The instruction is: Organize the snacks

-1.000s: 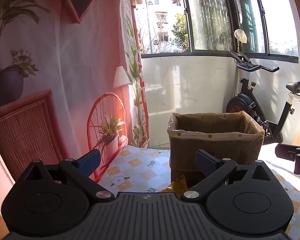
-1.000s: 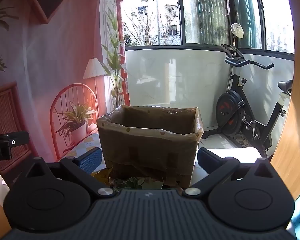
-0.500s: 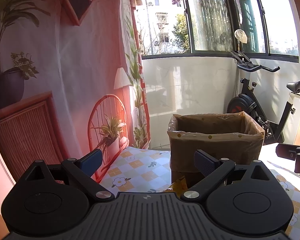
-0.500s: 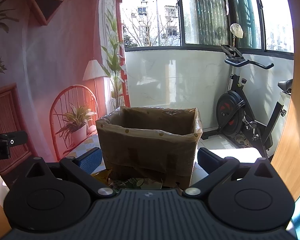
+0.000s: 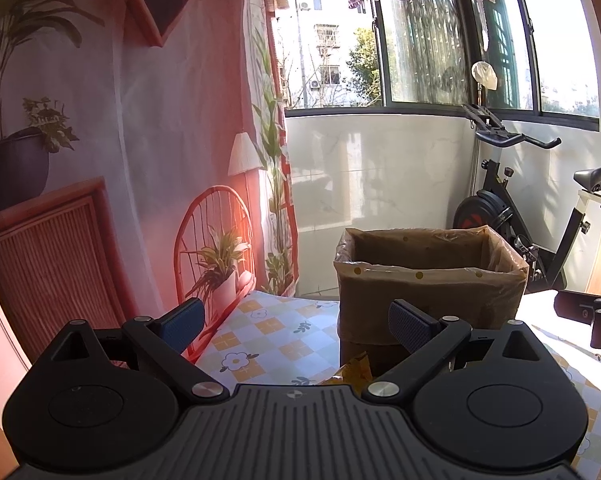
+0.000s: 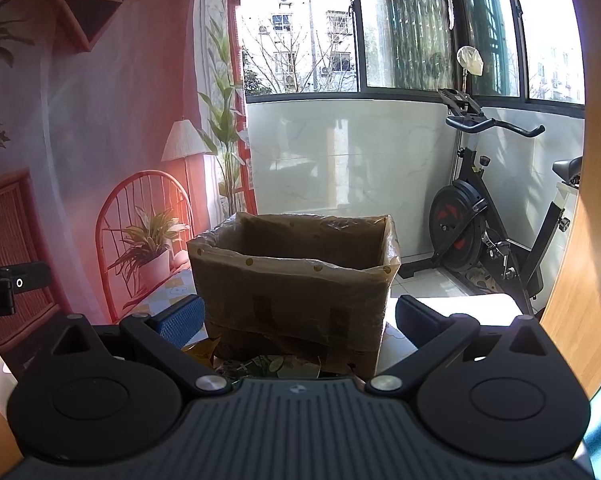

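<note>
Wall: a pink printed backdrop (image 5: 148,128) was hung at left | Windows (image 6: 400,32): filled with daylight | Floor: an exercise bike (image 6: 484,232) was parked under them

Snack packets (image 6: 284,364) mostly hidden behind gripper body; box (image 6: 296,280) interior unseen.

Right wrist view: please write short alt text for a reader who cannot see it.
The open right gripper, holding nothing, faces a cardboard box lined with clear plastic. Snack packets lie at the box's foot, partly hidden; an exercise bike stands behind by the windows.
</note>
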